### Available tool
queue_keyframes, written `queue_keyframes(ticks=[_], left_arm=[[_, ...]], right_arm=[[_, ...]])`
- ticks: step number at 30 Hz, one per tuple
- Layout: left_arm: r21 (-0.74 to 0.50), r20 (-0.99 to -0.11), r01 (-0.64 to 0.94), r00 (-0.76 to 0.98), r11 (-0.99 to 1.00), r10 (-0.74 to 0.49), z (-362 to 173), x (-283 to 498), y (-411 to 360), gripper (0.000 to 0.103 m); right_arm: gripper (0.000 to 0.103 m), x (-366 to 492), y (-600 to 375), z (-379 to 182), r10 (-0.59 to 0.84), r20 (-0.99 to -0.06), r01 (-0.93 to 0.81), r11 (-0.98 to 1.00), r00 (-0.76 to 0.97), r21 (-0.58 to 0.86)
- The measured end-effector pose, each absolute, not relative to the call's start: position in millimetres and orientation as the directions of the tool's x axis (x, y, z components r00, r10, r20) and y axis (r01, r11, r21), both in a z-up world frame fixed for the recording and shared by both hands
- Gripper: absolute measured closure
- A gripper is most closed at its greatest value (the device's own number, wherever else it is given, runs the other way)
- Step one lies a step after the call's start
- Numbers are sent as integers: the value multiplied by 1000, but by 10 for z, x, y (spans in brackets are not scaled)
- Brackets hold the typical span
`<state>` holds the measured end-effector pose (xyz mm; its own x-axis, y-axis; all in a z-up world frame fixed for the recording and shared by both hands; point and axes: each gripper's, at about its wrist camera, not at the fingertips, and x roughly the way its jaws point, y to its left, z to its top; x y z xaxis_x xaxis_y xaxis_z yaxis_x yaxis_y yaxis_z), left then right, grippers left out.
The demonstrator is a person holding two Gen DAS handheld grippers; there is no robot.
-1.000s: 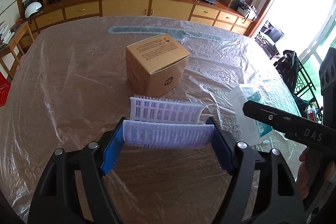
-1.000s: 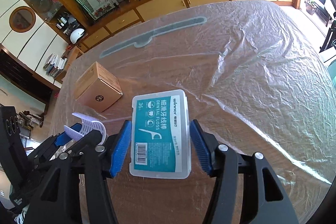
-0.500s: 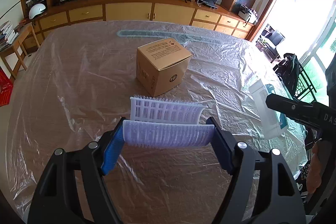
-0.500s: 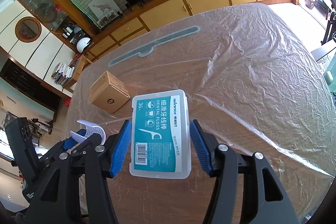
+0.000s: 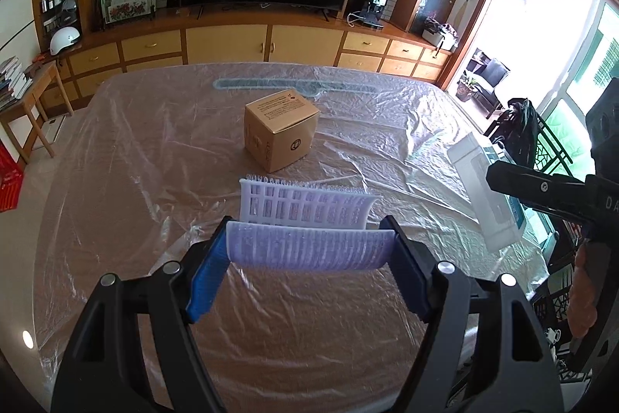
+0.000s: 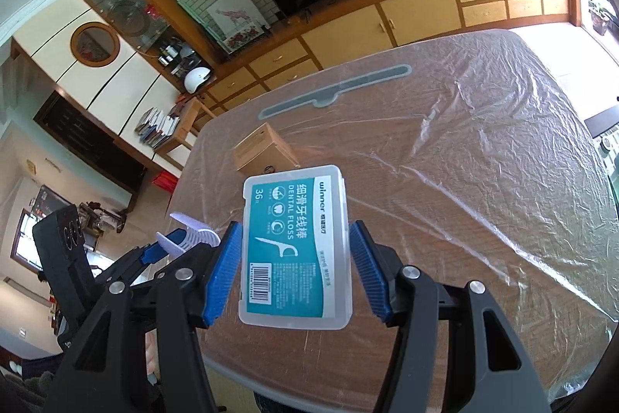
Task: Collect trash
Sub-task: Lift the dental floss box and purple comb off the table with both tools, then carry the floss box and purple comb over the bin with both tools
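My left gripper (image 5: 309,250) is shut on a pale lilac ribbed plastic piece (image 5: 305,239), a curved, slotted part held above the table. It also shows in the right wrist view (image 6: 189,239) at lower left. My right gripper (image 6: 296,258) is shut on a clear dental floss box (image 6: 296,246) with a teal label, held above the near table edge. The box also shows in the left wrist view (image 5: 483,188), at the right, with the right gripper behind it. A brown cardboard box (image 5: 280,134) stands on the table ahead, also in the right wrist view (image 6: 263,151).
The table (image 5: 135,180) is wooden under crinkled clear plastic sheet. A grey strip (image 5: 294,84) lies near its far edge. A TV and yellow cabinets (image 5: 224,41) line the far wall. A black bag (image 5: 520,126) stands on the floor at the right.
Both grippers have lifted and pulled back from the table with their loads. The cardboard box looks smaller and farther off in both views.
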<state>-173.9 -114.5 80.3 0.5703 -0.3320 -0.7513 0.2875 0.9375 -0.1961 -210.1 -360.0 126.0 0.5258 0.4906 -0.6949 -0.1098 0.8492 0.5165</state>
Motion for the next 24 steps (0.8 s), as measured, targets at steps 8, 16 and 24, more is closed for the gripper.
queue_keyframes(ticks=[8,16,24], left_arm=[[-176,-741,312,583,934,-334,901,-2145,-1080,27],[-165,-748,337,570,927,-340,865,-2510,-1075,27],[-153,-761,364,550,919,-345,787,-2843,-1123,27]], right_arm=[[47,-2491,-3574,1343,524,-682,-163,838,511,522],[47,-2928,-3596,1284,571,-677,-168,807,464,566],[47,-3308,-3568,1206,574,-695,-169,809,434,563]])
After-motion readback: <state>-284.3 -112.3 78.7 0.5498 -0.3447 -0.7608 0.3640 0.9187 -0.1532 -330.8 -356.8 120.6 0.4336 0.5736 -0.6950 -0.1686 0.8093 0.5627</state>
